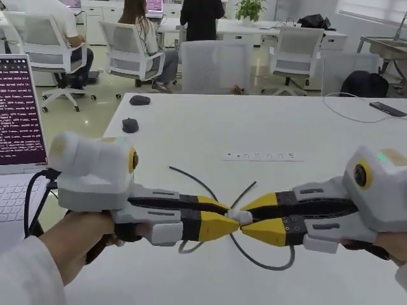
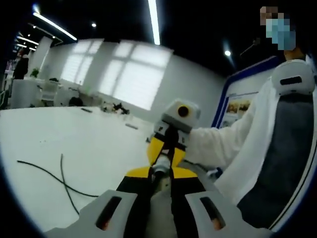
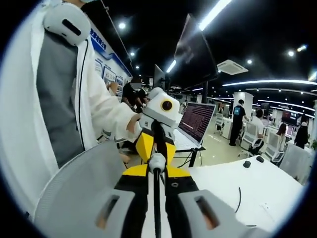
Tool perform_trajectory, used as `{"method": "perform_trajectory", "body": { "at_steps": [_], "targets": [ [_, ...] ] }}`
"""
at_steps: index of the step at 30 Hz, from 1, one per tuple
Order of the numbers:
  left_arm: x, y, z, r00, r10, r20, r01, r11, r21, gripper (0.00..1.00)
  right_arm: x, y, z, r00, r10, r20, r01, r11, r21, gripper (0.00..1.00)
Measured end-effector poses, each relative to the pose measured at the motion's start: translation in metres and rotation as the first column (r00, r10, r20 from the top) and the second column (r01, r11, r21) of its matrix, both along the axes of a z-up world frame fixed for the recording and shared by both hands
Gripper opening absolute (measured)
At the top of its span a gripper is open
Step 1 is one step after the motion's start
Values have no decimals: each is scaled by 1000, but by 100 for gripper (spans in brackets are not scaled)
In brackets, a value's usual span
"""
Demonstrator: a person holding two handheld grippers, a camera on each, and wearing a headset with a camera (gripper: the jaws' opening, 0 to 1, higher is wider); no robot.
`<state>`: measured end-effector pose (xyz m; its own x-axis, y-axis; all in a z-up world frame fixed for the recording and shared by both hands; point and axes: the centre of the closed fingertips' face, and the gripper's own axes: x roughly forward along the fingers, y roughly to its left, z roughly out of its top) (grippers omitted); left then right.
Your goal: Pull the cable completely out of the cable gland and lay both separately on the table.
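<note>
Closest to us, our left hand [image 1: 86,236], in a white sleeve [image 1: 25,274], holds the left gripper [image 1: 227,216], and our right hand [image 1: 389,246] holds the right gripper [image 1: 250,220]. The two point at each other and meet tip to tip low over the table [image 1: 299,130]. Between their yellow tips sits the small white cable gland [image 1: 240,217], held just off the surface. The left gripper is clamped on the cable gland, and its own view shows its jaws a little apart around the pale fitting [image 2: 159,170]. In the right gripper view the jaws are drawn nearly together on a thin dark line running back from the gland [image 3: 157,162], so we take the right gripper to be pinched on the cable just beside the gland. The dark grey cable [image 1: 189,178] still passes through the gland. One stretch curves away to the upper left across the table, a short end rises to the upper right, and loops hang under both grippers. Beyond the tips, a flat white strip [image 1: 261,155] with small marks lies on the table. Further back and to the left are two small dark rounded objects [image 1: 130,125]. At the left edge an open laptop [image 1: 19,108] shows lines of text. Past the table stand white office chairs [image 1: 213,67], seated people [image 1: 149,38] and a green plant [image 1: 250,9].
</note>
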<state>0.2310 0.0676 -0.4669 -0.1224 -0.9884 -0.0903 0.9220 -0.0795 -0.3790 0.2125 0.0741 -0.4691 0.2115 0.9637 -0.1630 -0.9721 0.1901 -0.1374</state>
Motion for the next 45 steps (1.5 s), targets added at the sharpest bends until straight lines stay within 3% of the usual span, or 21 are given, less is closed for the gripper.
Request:
{"method": "perform_trajectory", "body": {
  "at_steps": [3,5,10,12,13,14,15,17,19,20,22,27,37,41,45],
  "targets": [
    [-1,-1,-3,999,-8,-38,9,1000,14,14,0,0,-2,996,15,88,-12,999,-29,8],
    [-3,-1,-4,999,-12,-50,13,1000,15,14,-2,1,-4,995,22,98,-19,999,-34,9],
    [-3,-2,-6,1000,-7,-25,7,1000,18,14,2,0,-7,998,10,69,-8,999,-33,10],
    [-1,-2,-7,1000,10,0,-10,1000,14,14,7,-1,-9,999,-31,-28,31,999,-11,11],
    [1,-3,-7,999,16,40,-16,1000,13,14,8,-2,-12,990,-48,-131,48,999,-3,12],
    [2,-3,-8,996,24,82,-26,1000,16,15,10,-3,-14,977,-60,-203,63,998,7,12],
    [2,-3,-8,991,25,129,-28,999,21,15,13,-4,-15,968,-68,-242,75,997,20,15],
    [3,-4,-7,978,35,204,-39,999,14,15,20,-9,-13,951,-94,-293,118,991,66,23],
    [3,-4,-5,961,38,274,-40,999,4,15,17,-9,-7,922,-71,-381,127,984,123,23],
    [3,-3,-5,953,39,301,-42,999,1,15,16,-9,-6,914,-63,-400,128,982,137,22],
    [3,-4,-3,936,42,349,-41,999,-8,15,17,-10,-7,918,-71,-391,132,982,133,20],
    [4,-5,-3,926,46,374,-44,999,-13,15,14,-8,-3,912,-61,-406,135,978,156,12],
    [7,-5,-1,914,51,403,-45,999,-23,15,16,-9,-1,910,-62,-409,141,976,165,11],
    [6,-5,-1,912,45,407,-41,999,-19,15,15,-8,0,917,-58,-396,127,980,151,11],
    [7,-3,2,925,46,378,-38,999,-29,15,14,-7,1,933,-49,-357,105,984,140,11]
  ]
}}
